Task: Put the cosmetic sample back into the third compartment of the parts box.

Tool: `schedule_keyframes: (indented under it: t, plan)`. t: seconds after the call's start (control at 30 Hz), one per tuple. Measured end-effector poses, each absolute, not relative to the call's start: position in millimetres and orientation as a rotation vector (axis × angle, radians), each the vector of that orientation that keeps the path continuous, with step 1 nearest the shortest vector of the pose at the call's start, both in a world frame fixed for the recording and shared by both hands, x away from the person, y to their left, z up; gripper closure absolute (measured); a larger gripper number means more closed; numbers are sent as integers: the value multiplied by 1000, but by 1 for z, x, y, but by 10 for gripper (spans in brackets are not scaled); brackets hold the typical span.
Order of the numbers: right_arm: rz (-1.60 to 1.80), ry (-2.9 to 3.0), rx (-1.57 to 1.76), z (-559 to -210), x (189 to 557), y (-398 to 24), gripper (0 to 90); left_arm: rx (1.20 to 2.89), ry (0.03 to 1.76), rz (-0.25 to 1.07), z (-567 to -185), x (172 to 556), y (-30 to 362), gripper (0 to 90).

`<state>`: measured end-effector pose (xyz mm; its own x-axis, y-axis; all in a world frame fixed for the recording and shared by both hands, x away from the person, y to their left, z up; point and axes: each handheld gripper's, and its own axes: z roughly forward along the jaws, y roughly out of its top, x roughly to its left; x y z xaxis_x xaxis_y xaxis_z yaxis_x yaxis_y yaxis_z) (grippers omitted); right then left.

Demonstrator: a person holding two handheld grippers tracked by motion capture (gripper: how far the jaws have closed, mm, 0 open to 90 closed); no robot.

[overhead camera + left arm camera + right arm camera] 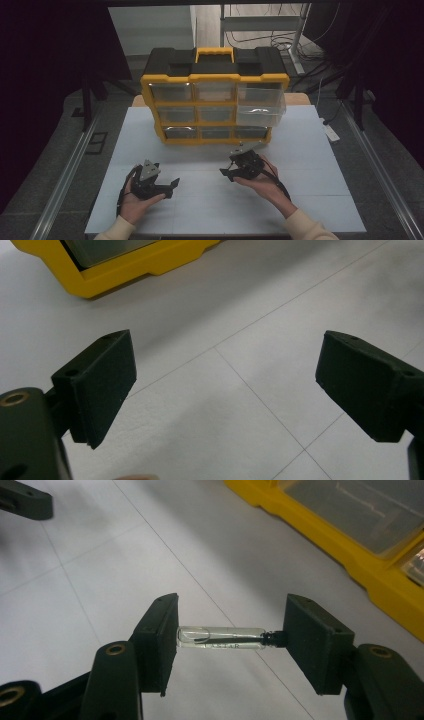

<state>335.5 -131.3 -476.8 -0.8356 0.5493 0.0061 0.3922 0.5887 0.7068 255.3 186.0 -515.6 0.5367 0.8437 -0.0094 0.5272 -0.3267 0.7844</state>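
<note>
A small clear glass vial (220, 637) with a dark cap is clamped end to end between the jaws of my right gripper (227, 641), held just above the white table. In the high view the right gripper (226, 171) sits right of centre, in front of the yellow and black drawer organizer (215, 77). My left gripper (172, 187) rests lower left on the table with its jaws wide apart. Between the jaws of the left gripper (225, 385) there is only bare table.
The organizer's top-right clear drawer (260, 107) is pulled out toward me. Its yellow base (125, 270) stands close ahead of the left gripper and beside the right one (360, 565). The white table (310, 165) extends around both hands.
</note>
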Motion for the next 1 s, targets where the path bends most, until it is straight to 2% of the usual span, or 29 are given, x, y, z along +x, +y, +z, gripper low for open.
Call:
schedule_keyframes:
  t: [1.0]
  plan:
    - [1185, 2523, 736, -449, 319, -150, 401, 2003, 1107, 530, -515, 255, 186, 98]
